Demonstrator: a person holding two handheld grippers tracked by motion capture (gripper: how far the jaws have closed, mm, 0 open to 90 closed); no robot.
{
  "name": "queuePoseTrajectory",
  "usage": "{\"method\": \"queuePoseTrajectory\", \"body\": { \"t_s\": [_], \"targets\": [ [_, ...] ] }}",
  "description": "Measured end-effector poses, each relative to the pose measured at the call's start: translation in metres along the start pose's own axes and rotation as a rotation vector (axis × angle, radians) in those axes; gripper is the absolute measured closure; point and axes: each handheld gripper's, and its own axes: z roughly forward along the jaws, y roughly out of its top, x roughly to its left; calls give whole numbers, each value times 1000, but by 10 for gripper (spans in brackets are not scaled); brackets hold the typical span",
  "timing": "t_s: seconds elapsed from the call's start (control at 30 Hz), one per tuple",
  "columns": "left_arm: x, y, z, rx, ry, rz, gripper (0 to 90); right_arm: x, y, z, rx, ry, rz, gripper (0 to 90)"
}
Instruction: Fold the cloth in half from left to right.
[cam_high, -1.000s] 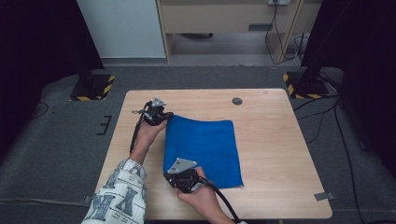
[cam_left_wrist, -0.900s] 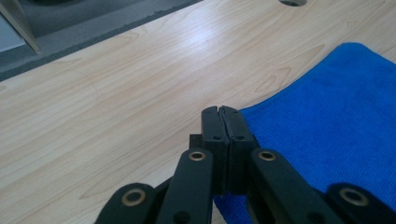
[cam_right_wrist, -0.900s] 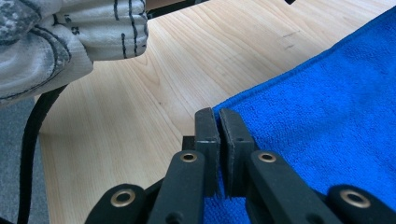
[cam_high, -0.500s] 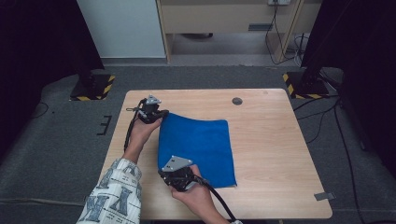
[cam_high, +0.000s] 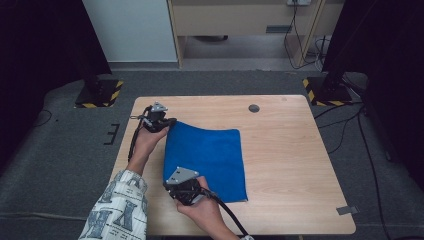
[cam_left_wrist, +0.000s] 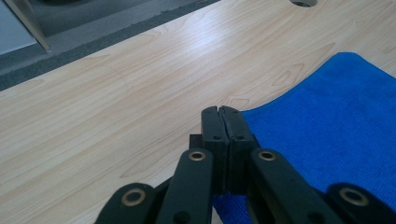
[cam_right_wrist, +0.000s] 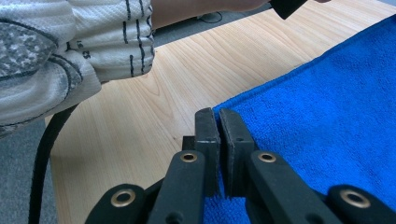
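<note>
Both hand-held grippers (cam_high: 170, 121) (cam_high: 176, 194) on blue cloth (cam_high: 210, 157) corners

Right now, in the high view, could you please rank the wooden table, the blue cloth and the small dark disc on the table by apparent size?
1. Wooden table
2. Blue cloth
3. Small dark disc

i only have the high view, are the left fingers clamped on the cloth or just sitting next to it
Observer: Clamped. In the left gripper view the left gripper is shut on the edge of the blue cloth.
Operator: and the right one
Observer: Same. The right gripper pinches the cloth's edge, with blue fabric showing under its fingers.
Operator: anything close to the right one
Observer: A patterned sleeve is just beyond it, above the bare table.
</note>
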Motion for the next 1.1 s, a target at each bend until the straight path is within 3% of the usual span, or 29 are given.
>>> {"method": "queuePoseTrajectory", "body": {
  "t_s": [0.47, 0.67, 1.1],
  "targets": [
    [10, -5, -12, 0, 14, -11, 891, 8, 7, 10, -29, 32, 18, 871],
    [0, 0, -4, 7, 10, -2, 891, 5, 2, 3, -39, 27, 34, 871],
    [-27, 13, 24, 14, -7, 11, 890, -15, -29, -20, -43, -6, 86, 871]
  ]
}}
